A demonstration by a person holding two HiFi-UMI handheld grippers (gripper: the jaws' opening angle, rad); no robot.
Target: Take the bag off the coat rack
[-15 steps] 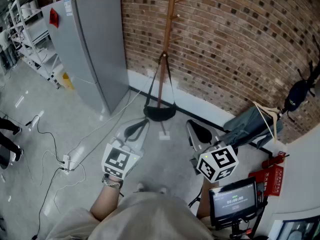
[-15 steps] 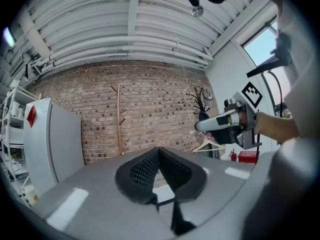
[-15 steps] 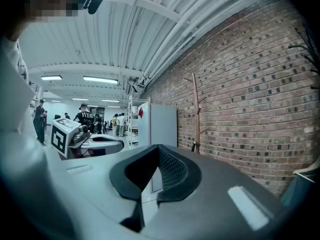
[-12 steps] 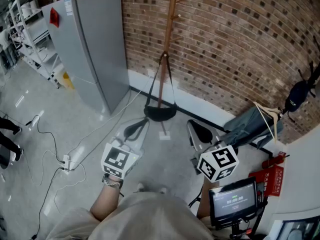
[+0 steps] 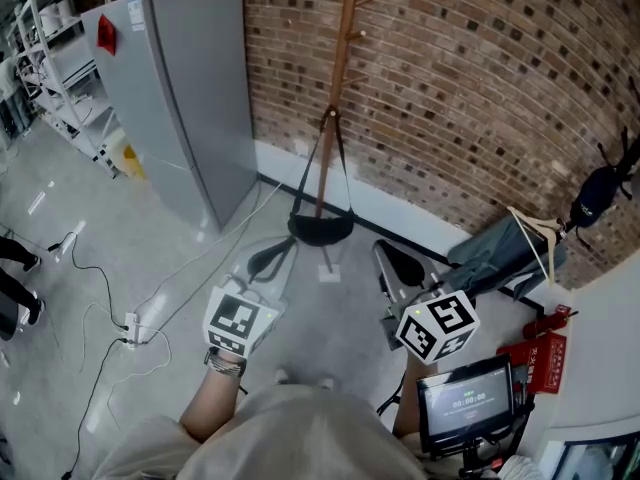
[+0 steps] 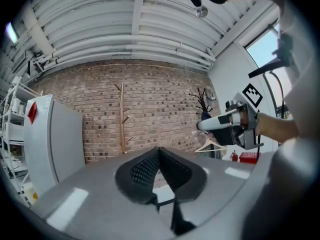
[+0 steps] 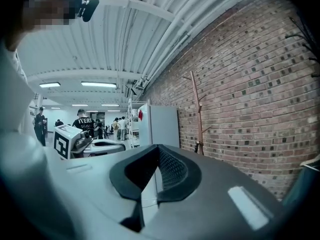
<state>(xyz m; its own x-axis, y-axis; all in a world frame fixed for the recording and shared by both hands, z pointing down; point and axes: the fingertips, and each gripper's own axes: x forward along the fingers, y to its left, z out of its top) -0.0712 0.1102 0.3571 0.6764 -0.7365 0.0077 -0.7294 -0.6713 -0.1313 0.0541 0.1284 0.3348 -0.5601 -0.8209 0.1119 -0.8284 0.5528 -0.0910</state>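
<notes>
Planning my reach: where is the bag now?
In the head view's centre, the black bag hangs by its straps from the wooden coat rack, against the brick wall.

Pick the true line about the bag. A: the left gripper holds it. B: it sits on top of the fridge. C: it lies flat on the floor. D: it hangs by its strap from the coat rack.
D: the bag hangs below a peg on the rack, its strap running up to it.
</notes>
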